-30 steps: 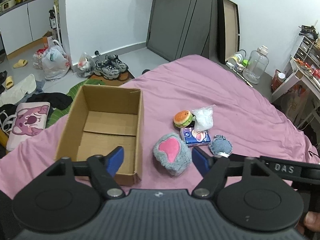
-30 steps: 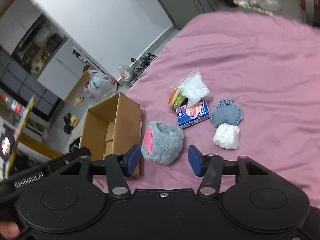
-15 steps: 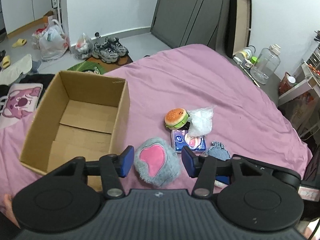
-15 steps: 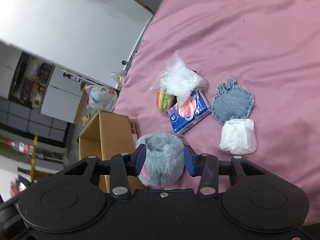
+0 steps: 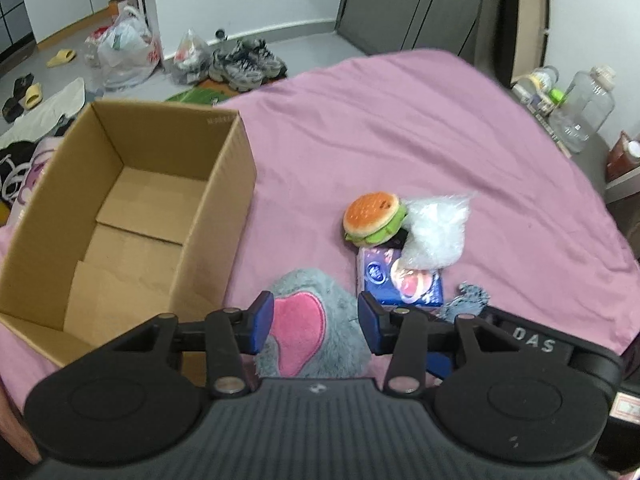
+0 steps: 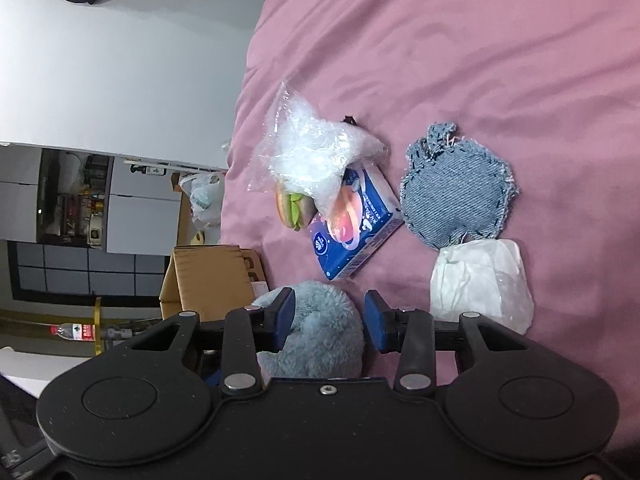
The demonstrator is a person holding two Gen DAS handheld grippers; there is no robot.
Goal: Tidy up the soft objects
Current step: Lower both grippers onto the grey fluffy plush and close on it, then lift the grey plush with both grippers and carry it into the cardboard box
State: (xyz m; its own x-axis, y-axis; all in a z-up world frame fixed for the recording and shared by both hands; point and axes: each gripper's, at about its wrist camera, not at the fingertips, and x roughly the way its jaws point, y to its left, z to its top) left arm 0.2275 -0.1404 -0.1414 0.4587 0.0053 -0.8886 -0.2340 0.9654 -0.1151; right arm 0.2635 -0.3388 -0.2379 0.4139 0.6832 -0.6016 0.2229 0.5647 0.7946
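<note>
left wrist view showed the grey plush (image 5: 312, 328) on the pink bedspread (image 5: 400, 140), just right of the cardboard box (image 5: 224, 184), sitting between both the left gripper (image 5: 316, 320) and right gripper (image 6: 329, 320); each pair of jaws was closing around it.

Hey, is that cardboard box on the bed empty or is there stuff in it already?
Empty. The left wrist view looks into the open cardboard box and shows only its bare bottom flaps.

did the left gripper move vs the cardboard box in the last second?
Yes. The left gripper came down toward the box and bed, jaws closing around the grey plush toy.
</note>
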